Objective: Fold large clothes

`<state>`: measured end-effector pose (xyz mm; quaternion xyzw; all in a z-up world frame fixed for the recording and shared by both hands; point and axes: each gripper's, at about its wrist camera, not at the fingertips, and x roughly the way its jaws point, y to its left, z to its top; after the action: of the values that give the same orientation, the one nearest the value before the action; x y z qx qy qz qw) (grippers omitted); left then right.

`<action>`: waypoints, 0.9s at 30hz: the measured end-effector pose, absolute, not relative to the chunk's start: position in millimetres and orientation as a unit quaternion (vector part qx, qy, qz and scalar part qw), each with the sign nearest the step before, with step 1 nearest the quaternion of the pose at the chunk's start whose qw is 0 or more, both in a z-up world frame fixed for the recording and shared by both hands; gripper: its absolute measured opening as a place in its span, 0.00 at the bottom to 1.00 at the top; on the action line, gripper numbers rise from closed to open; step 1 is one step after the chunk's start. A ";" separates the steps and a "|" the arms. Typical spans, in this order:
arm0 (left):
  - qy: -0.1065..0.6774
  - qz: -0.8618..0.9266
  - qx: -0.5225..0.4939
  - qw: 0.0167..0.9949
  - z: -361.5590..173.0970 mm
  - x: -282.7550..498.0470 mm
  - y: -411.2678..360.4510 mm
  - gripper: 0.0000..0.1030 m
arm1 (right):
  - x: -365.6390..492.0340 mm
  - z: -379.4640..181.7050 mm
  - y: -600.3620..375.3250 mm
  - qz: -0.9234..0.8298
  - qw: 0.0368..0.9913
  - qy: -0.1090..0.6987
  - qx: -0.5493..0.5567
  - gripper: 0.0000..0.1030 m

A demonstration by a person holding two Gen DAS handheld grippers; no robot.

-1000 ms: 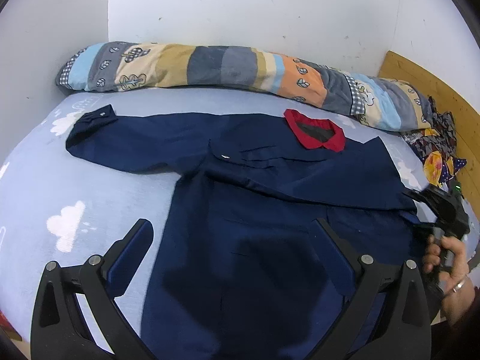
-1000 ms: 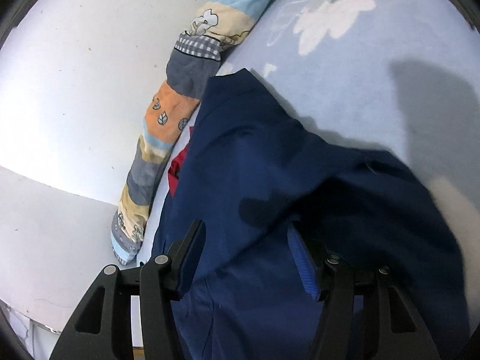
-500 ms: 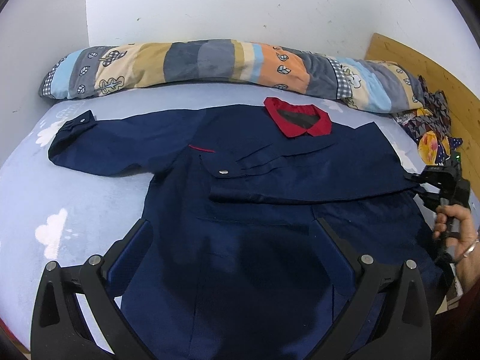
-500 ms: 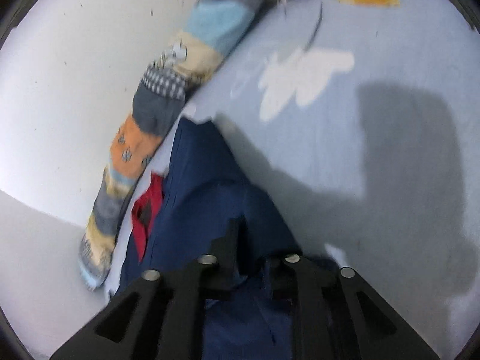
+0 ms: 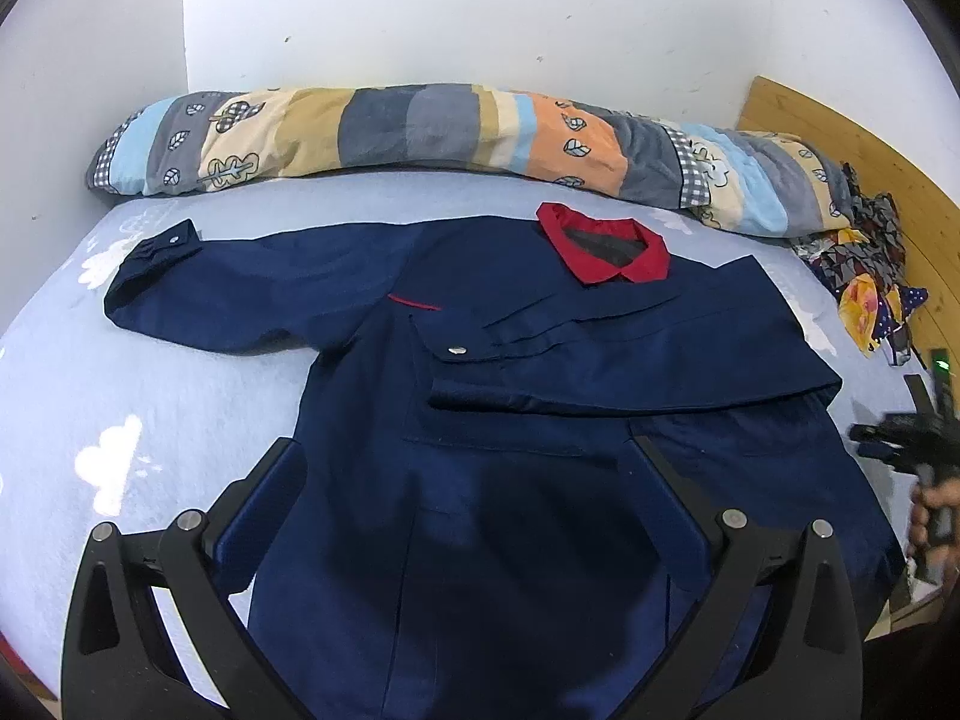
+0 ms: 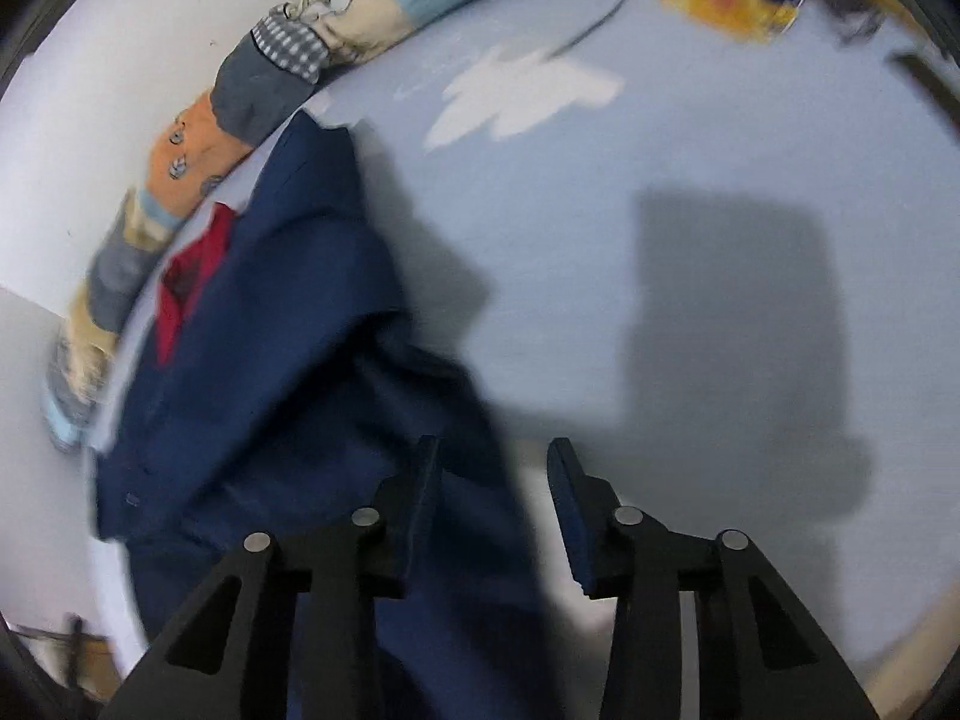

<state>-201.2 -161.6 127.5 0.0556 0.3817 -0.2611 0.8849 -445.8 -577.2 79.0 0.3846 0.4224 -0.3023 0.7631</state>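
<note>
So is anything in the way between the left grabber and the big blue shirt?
No, nothing visible is in the way. The left gripper hangs open right above the navy shirt spread on the bed, with only shirt fabric showing between its fingers. The striped pillow roll lies far behind.

Right sleeve released, folded across the chest

The right gripper [image 6: 492, 498] lets go of the navy jacket [image 5: 492, 510]: its jaws, clamped on fabric half a second ago, are opening with cloth edge between them, and it pulls off toward the bedsheet [image 6: 690, 180]; the sleeve [image 5: 630, 360] now lies flatter.
</note>
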 end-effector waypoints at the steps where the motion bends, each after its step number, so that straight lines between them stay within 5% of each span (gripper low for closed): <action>1: 0.381 -0.264 0.055 0.884 128.3 -201.8 -161.2 1.00 | -458.1 85.6 -572.6 -0.295 0.770 0.418 0.381 0.45; 3: 0.379 -0.270 0.055 0.883 129.7 -203.5 -161.1 1.00 | -481.5 91.6 -564.2 -0.277 0.777 0.409 0.391 0.58; 8: 0.375 -0.279 0.060 0.882 132.2 -209.7 -163.1 1.00 | -552.7 94.2 -535.8 -0.230 0.780 0.383 0.438 0.63; 11: 0.366 -0.280 0.068 0.885 135.3 -214.1 -164.6 1.00 | -578.3 87.8 -508.6 -0.202 0.783 0.364 0.462 0.77; 15: 0.353 -0.274 0.089 0.890 135.2 -220.0 -167.1 1.00 | -579.3 63.3 -482.2 -0.186 0.782 0.408 0.433 0.77; 16: 0.352 -0.272 0.093 0.891 134.0 -220.0 -166.9 1.00 | -576.2 53.7 -476.0 -0.167 0.775 0.426 0.436 0.70; 18: 0.355 -0.266 0.103 0.890 129.1 -220.9 -165.3 1.00 | -568.8 46.5 -461.1 -0.140 0.769 0.460 0.420 0.38; 19: 0.357 -0.261 0.108 0.890 126.7 -221.1 -164.2 1.00 | -566.3 49.8 -454.2 -0.137 0.771 0.476 0.401 0.08; 24: 0.366 -0.254 0.115 0.888 119.0 -221.6 -154.1 1.00 | -586.6 74.1 -446.2 -0.151 0.746 0.509 0.402 0.10; 27: 0.366 -0.253 0.124 0.887 116.7 -222.5 -155.1 1.00 | -585.1 95.3 -440.7 -0.230 0.750 0.542 0.302 0.16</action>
<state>-222.5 -155.1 116.7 0.1237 0.3660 -0.2532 0.8869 -585.1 -440.7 95.3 0.3021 0.5418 -0.2300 0.7499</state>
